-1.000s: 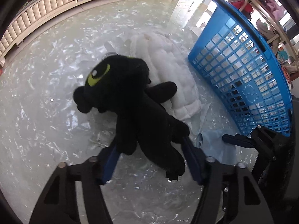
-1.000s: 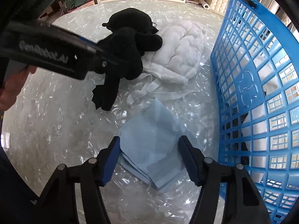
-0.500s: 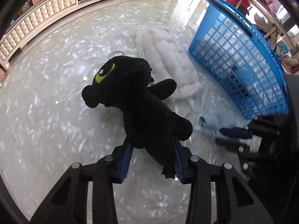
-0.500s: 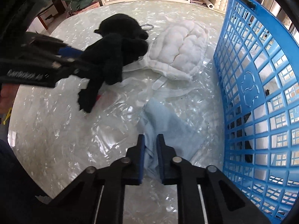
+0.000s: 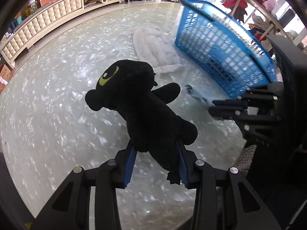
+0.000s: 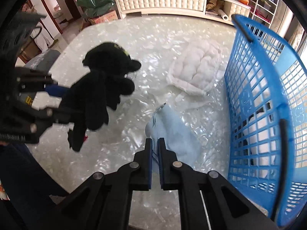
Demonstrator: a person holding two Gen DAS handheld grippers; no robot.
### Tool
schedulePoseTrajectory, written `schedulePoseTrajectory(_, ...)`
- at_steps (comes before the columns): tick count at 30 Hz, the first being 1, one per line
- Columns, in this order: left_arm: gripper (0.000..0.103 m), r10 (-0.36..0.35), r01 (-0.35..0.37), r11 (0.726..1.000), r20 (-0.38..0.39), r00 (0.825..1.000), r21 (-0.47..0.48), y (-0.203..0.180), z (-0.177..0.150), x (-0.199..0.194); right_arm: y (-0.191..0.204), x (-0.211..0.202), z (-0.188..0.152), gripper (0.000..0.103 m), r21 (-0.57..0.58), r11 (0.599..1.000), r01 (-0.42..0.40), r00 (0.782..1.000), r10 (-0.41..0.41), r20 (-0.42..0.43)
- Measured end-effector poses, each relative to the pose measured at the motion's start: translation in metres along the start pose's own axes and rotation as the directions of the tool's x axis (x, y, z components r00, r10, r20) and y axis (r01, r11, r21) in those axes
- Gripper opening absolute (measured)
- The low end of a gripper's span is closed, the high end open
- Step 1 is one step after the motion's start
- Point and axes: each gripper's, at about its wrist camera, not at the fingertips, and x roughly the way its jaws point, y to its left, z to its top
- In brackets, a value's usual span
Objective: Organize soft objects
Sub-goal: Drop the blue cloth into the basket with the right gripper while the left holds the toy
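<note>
fingers of the left gripper pinch the black plush low on its body, the right gripper pinches the blue cloth; both lifted off the counter, likely for the basket at right.

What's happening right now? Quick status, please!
Left gripper shut on black plush toy, lifted off the table. Right gripper shut on blue cloth. Blue basket close on the right; white cushion beside it.

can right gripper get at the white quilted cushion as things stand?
Probably not: the right gripper is shut on the light blue cloth. The white cushion lies unobstructed ahead beside the blue basket.
</note>
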Motion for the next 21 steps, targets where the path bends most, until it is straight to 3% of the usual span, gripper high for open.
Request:
schedulePoseTrajectory(7,0.037,-0.007,0.008,1.0,0.043,0.999,-0.019,-0.029,-0.019,-0.023,-0.012,-0.027,0.003,0.005,-0.012,1.0,-0.019,0.999,0.019,0.039)
schedulePoseTrajectory(21,0.037,0.018,-0.018,1.0,0.121,0.992,-0.002,-0.067,-0.001,-0.057,-0.031,-0.092,0.001,0.005,-0.063,0.998,-0.008,0.992,0.016,0.128)
